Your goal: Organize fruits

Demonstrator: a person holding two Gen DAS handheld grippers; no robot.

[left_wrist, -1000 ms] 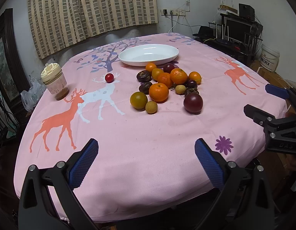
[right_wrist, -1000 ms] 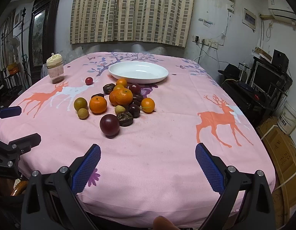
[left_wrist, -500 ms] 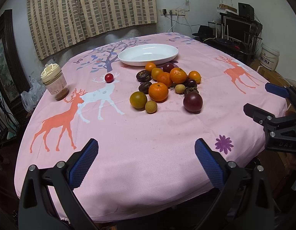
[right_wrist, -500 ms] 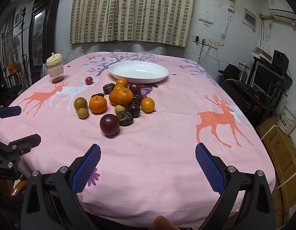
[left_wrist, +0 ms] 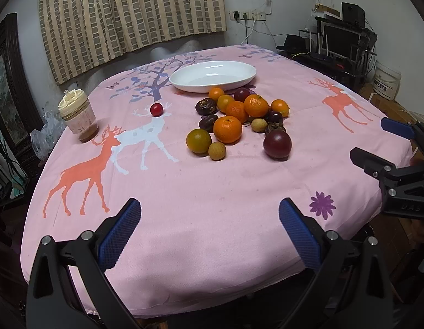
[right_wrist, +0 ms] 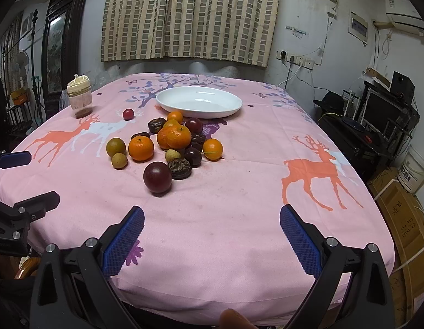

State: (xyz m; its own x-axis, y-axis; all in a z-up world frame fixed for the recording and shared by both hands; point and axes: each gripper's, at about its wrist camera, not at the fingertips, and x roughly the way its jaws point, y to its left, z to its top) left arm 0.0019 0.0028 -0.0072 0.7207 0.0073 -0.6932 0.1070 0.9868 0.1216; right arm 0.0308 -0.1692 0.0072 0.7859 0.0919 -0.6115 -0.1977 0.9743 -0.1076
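Both grippers hover at the near edge of a surface draped in a pink cloth printed with orange and white deer (left_wrist: 212, 205), and neither holds anything. The left gripper (left_wrist: 209, 219) has its 2 blue-padded black fingers (left_wrist: 120, 231) spread wide over bare cloth, and the right gripper (right_wrist: 212, 224) is spread just as wide; each also shows at the side of the other's view, the right gripper at the right edge of the left wrist view and the left gripper at the left edge of the right wrist view. The loose pile of fruit (left_wrist: 239, 120) lies on the cloth toward the middle of the surface, well apart from both grippers: several orange mandarins (left_wrist: 227, 129), 1 greenish-yellow round citrus (left_wrist: 198, 141) with a small tan round fruit (left_wrist: 217, 151) just beside it, a few wrinkled dark brown fruits (left_wrist: 205, 106), and small dark purple ones among them. A large smooth dark purple round fruit (right_wrist: 157, 177) sits at the near edge of the pile, closest to the right gripper. A small red round fruit (left_wrist: 156, 109) lies alone to the left, apart from the pile. Just behind the pile stands an empty white oval ceramic dish (left_wrist: 247, 67). A clear plastic jar with a cream lid (left_wrist: 77, 119) stands near the left edge.
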